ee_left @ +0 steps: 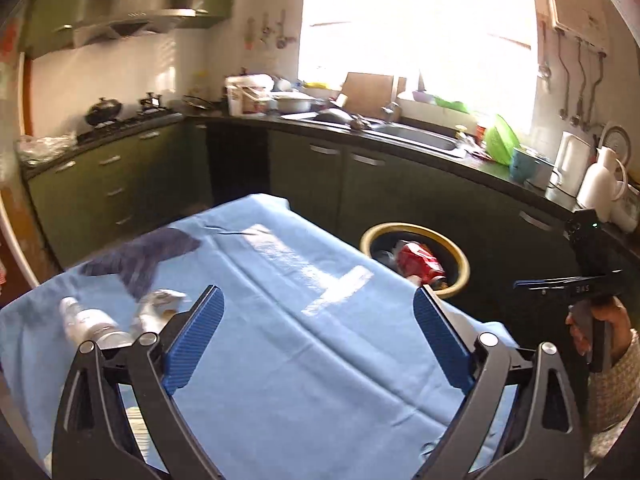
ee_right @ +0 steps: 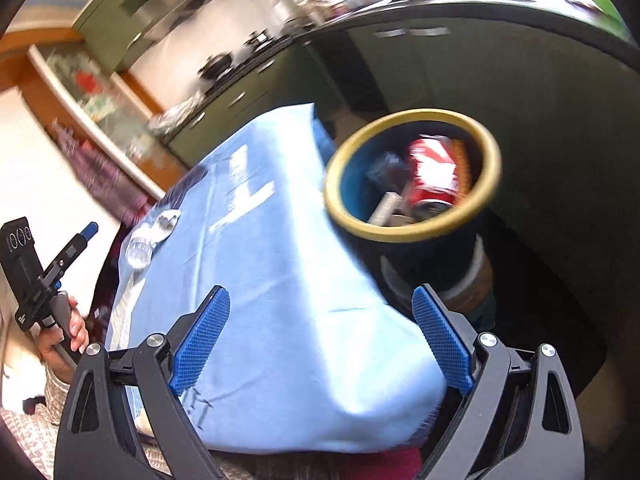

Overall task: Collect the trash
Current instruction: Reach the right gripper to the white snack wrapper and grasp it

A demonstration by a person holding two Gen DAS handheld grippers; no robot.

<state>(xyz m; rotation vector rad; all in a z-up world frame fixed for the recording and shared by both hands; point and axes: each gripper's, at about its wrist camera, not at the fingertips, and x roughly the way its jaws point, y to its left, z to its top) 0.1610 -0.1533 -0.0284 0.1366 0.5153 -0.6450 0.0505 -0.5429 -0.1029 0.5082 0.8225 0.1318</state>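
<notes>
Both our grippers are released and carry nothing: the left gripper point(ee_left: 318, 336) has its fingers spread wide over bare blue cloth point(ee_left: 304, 360), and the right gripper point(ee_right: 320, 338) is equally spread.

The bin point(ee_left: 460, 254) with its yellow rim stands off the tabletop at about one o'clock from the left fingers, a red can point(ee_left: 420, 262) already lying inside.

The trash still to collect is a clear plastic bottle point(ee_left: 90, 324) with a crumpled wrapper point(ee_left: 162, 300) beside it, at roughly ten o'clock from the left fingers, near the cloth's left edge. The bottle's long axis seems to run from ten toward four o'clock, though blur hides much.

We judge the left hand far nearer; from the right wrist view the bottle point(ee_right: 140, 250) lies well apart at ten o'clock.
</notes>
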